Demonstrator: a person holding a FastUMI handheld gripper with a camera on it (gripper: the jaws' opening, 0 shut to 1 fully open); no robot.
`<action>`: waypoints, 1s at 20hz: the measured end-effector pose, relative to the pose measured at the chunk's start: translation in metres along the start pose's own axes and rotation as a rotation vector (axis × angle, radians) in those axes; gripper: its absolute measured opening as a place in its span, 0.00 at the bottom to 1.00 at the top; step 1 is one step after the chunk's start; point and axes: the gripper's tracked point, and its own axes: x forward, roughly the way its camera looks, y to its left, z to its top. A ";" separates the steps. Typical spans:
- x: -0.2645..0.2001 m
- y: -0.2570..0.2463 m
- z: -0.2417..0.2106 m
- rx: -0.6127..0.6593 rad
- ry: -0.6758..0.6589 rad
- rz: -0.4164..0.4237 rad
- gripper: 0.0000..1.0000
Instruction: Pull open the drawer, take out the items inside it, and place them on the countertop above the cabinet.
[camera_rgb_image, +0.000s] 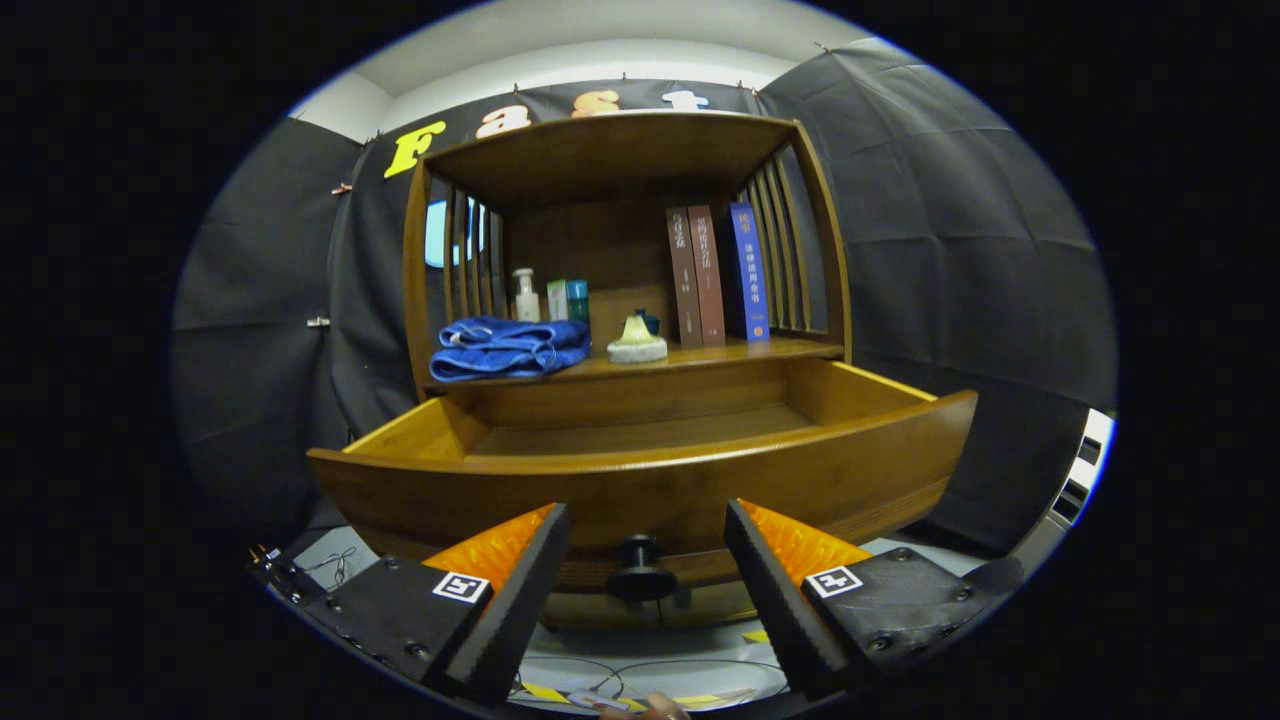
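Already the drawer (640, 470) stood pulled out, its knob (640, 570) in the gap between the fingers of the gripper (645, 580), which were spread wide and touched nothing. The visible strip of drawer floor looked bare; its front part was hidden behind the panel. On the countertop (700, 358), at twelve o'clock beyond the fingers, lay a towel (508, 347), with bottles (545, 297), an ornament (637, 342) and books (715, 275). Reaching in blind, I judged, the fingers could strike the panel's rim.

Wooden drawer (640, 480) pulled open below countertop (700, 355)
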 end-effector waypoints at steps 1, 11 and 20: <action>0.002 0.001 -0.002 0.001 0.002 0.005 0.99; 0.013 0.001 -0.008 -0.027 0.002 0.005 0.99; 0.061 0.000 0.003 -0.002 -0.004 0.004 0.99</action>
